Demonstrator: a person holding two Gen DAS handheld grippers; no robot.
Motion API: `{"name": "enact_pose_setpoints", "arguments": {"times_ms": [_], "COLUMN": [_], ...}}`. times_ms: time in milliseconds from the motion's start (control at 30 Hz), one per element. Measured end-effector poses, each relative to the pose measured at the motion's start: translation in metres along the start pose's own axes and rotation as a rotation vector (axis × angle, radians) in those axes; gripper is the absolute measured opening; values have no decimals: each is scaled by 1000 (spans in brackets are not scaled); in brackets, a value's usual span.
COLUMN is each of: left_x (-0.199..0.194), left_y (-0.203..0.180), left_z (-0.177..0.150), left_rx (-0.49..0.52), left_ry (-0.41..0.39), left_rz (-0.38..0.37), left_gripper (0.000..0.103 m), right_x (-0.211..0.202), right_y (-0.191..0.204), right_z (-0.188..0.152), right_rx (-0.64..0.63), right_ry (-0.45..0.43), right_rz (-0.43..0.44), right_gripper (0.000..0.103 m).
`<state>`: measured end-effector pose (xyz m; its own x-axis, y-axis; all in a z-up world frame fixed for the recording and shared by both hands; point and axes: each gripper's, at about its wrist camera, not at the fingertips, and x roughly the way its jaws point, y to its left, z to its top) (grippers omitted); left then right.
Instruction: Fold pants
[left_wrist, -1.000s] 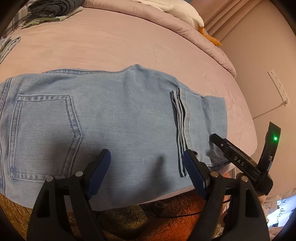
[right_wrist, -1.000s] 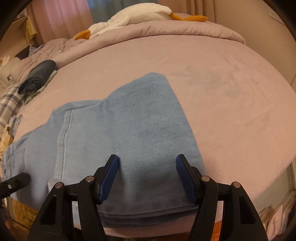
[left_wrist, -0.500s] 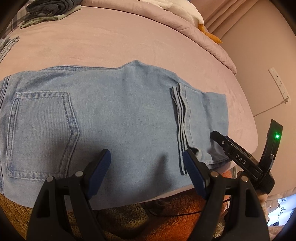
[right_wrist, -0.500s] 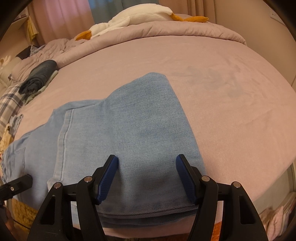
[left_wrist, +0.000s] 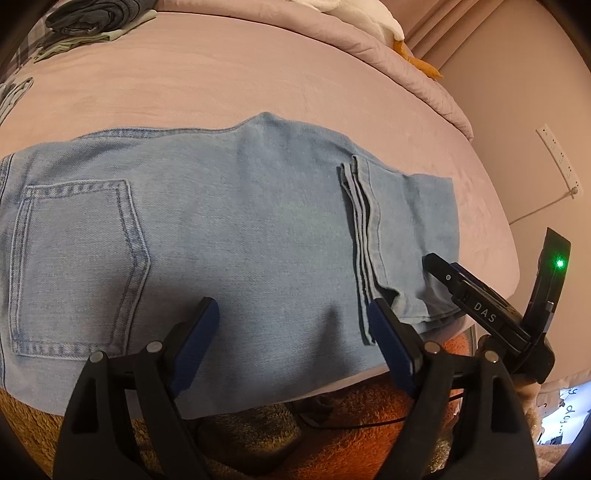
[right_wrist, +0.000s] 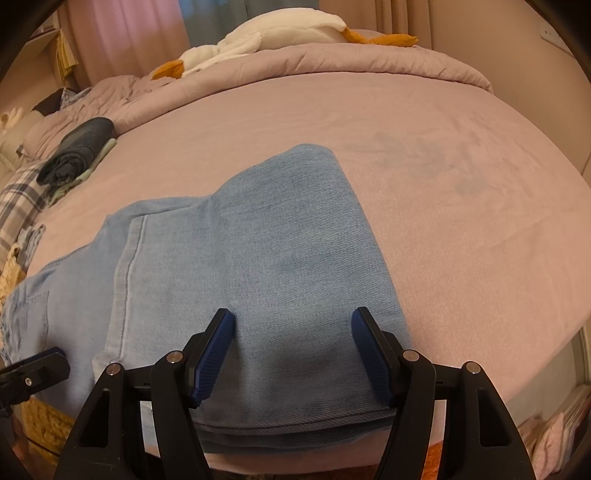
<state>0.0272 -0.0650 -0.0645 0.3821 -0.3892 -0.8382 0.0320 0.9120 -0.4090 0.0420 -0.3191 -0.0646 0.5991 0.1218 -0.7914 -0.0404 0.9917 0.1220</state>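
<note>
Light blue jeans (left_wrist: 240, 221) lie flat along the near edge of a pink bed (left_wrist: 258, 85), back pocket (left_wrist: 77, 258) up at the left. The leg hems (left_wrist: 362, 229) are folded back over the thigh part. My left gripper (left_wrist: 293, 310) hovers over the near edge of the jeans, its jaws opening with only cloth below them, not pinched. My right gripper (right_wrist: 293, 317) stands open over the folded leg end (right_wrist: 277, 258), its blue pads (right_wrist: 214, 354) just above the denim. Each gripper shows at the edge of the other's view (left_wrist: 480, 306) (right_wrist: 33, 369).
A rolled dark garment (right_wrist: 77, 151) and plaid cloth (right_wrist: 18, 206) lie at the bed's left. A white plush goose (right_wrist: 280, 37) rests on the quilt at the back. A power strip (left_wrist: 557, 162) hangs on the right wall. An orange fuzzy rug (left_wrist: 332, 424) covers the floor below.
The left jaws stand slightly wider. Both hands and the jeans keep their places.
</note>
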Motion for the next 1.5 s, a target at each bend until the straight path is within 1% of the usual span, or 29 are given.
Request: {"name": "enact_pose_setpoints", "arguments": {"times_ms": [200,367,433,600,700,867,1067,1133,1167,1200,1233,1267,1300,1367,1433,1467,1500], "left_x": [0,1,5,11,19,31,56,61,62,62,65,68,71,76,76,77,79], "left_y": [-3,-11,-15,-29,-30,-32,-34,-31,-30,-31,-32,-32,-35,-43,-53,-56,-57], "left_z": [1,9,13,20,26,36,49,54,57,58,60,61,62,61,59,58,56], "left_rx": [2,20,22,83,81,78,77,50,33,28,21,16,14,30,61,64,49], "left_ry": [-3,-15,-5,-6,12,44,106,107,108,110,115,120,122,117,117,125,133], "left_rz": [-1,-20,-25,-23,-32,-99,-225,-249,-264,-271,-278,-281,-282,-268,-239,-224,-215], "left_gripper": [84,84,84,84,84,83,82,82,80,74,70,63,59,54,39,20,15], "right_x": [0,-1,-2,-4,-5,-9,-13,-13,-13,-13,-12,-12,-12,-11,-11,-10,-10], "right_y": [0,-1,-2,-7,-9,-13,-21,-21,-20,-19,-19,-19,-18,-18,-19,-19,-19], "right_z": [0,-1,-1,-1,-1,-2,-4,-5,-5,-5,-5,-5,-5,-6,-5,-5,-4], "right_rx": [3,7,7,14,25,45,82,87,88,87,87,86,86,88,88,88,87], "right_ry": [2,3,2,7,7,14,20,20,20,20,20,21,21,19,18,17,17], "right_rz": [1,1,5,28,45,73,121,127,129,129,129,128,127,127,128,127,125], "right_gripper": [67,67,67,67,67,67,67,67,67,67,67,67,67,67,67,67,67]}}
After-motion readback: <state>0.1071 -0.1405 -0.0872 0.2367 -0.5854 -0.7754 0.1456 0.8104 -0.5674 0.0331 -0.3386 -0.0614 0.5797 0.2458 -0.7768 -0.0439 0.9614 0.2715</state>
